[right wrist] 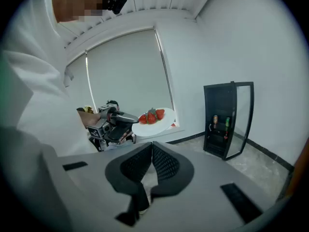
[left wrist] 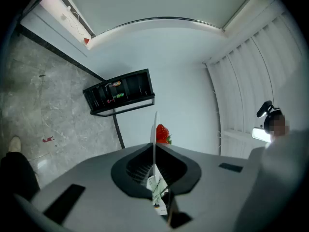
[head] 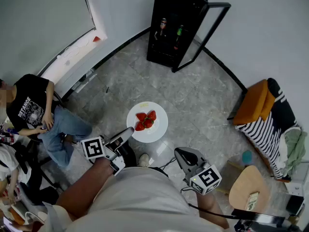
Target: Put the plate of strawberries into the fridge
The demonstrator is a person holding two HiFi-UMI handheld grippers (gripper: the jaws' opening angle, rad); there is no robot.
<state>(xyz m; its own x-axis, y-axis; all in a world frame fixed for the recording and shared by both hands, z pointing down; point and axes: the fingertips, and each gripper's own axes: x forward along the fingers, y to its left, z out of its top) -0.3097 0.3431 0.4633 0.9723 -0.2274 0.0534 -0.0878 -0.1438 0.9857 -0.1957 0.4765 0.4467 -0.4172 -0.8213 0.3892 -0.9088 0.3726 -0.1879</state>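
My left gripper (head: 128, 131) pinches the stiff, probably slippery plate (head: 160, 125) by its near rim; loose strawberries (head: 146, 120) may roll. Right gripper (head: 180, 152) closed, empty.

White plate (head: 158, 127); red strawberries (head: 146, 120); black fridge (head: 174, 25).

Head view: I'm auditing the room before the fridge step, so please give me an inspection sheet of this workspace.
Surface: grey stone floor.
Job's things: white plate with strawberries, held in the air; black fridge, door open.
Clutter: orange cushion, striped fabric, round wooden top at right.
Grippers: left gripper jaws shut on plate rim; right gripper jaws shut, empty.
Cables: white cord on the window sill.
Surroundings: seated person at left.
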